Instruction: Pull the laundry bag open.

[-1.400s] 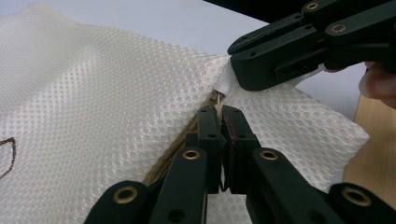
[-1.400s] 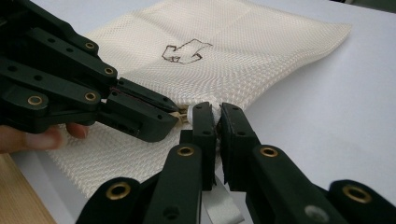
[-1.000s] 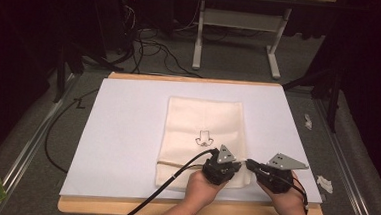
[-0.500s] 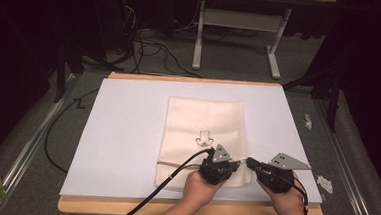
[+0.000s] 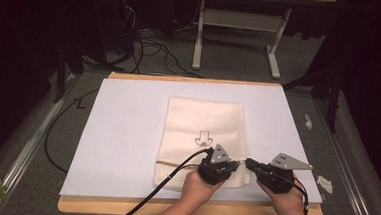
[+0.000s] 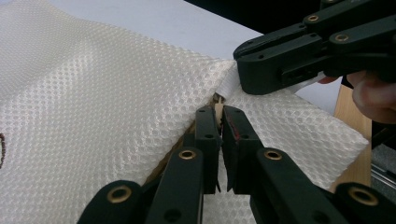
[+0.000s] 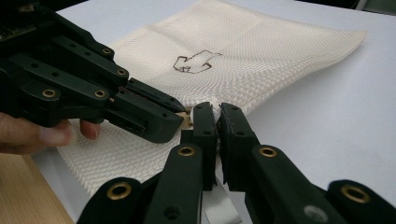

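Note:
A cream mesh bag [image 5: 205,123] with a small dark drawing [image 5: 205,138] lies flat on the white sheet. At its near right corner the two grippers meet tip to tip. In the left gripper view, my left gripper [image 6: 219,112] pinches a tan drawstring [image 6: 217,108] at the bag's [image 6: 93,93] edge. Its jaws have just eased open a little, with the cord still between them. My right gripper [image 7: 215,109] is shut on a white tab [image 6: 228,85] at the same corner of the bag [image 7: 261,51]. From above, the left gripper [image 5: 236,166] points right and the right gripper [image 5: 248,163] points left.
A white sheet [image 5: 127,133] covers a wooden table with its front edge [image 5: 122,207] bare. Crumpled white scraps [image 5: 325,184] lie just off the table's right side. Cables [image 5: 147,45] and a table frame [image 5: 239,20] stand on the floor behind.

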### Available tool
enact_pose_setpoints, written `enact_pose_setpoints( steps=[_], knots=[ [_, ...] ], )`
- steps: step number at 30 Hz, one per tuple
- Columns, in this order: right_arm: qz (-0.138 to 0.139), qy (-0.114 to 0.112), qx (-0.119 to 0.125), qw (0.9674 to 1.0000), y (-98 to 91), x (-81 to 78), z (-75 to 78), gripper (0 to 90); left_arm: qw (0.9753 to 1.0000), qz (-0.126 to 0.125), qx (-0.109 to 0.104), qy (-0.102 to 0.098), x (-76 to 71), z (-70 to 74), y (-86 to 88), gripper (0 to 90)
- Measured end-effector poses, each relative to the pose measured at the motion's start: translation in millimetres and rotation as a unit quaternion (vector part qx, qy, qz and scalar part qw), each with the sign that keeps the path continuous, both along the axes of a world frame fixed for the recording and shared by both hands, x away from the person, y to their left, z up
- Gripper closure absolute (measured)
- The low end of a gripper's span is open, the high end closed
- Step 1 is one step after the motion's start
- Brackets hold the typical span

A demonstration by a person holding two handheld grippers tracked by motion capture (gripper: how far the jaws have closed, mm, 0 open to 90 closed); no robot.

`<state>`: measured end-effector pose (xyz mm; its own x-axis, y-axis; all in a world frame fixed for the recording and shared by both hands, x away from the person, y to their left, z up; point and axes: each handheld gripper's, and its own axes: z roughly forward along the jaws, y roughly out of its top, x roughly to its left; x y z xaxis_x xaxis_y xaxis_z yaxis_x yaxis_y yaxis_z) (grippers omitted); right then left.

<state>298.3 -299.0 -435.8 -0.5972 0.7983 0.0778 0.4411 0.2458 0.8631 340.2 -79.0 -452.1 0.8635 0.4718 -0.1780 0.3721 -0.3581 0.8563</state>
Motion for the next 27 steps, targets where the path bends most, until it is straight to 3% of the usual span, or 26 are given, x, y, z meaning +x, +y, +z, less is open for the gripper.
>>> enact_pose_setpoints(
  steps=[5,8,18,24,27],
  knots=[
    [0.001,-0.003,0.002,1.0,-0.6,1.0,0.0,87.1,0.9998,0.01,-0.009,-0.012,-1.9,-1.9,1.2,84.8],
    [0.001,-0.003,0.003,1.0,-1.5,1.6,-0.8,87.1,0.9995,0.014,-0.025,-0.01,-0.7,0.0,2.6,84.7],
    [-0.003,0.003,0.012,0.9999,-2.8,1.5,-2.4,87.0,0.9989,0.015,-0.045,-0.003,0.3,-0.4,-0.7,85.7],
    [-0.004,-0.001,0.013,0.9999,-1.7,1.1,-1.6,87.0,0.9989,0.017,-0.039,-0.017,-1.4,-0.3,-4.8,87.1],
    [-0.016,0.002,0.003,0.9999,0.1,1.5,-2.0,87.3,0.9989,0.025,-0.038,-0.006,-0.2,-1.8,-5.0,87.8]
  ],
)
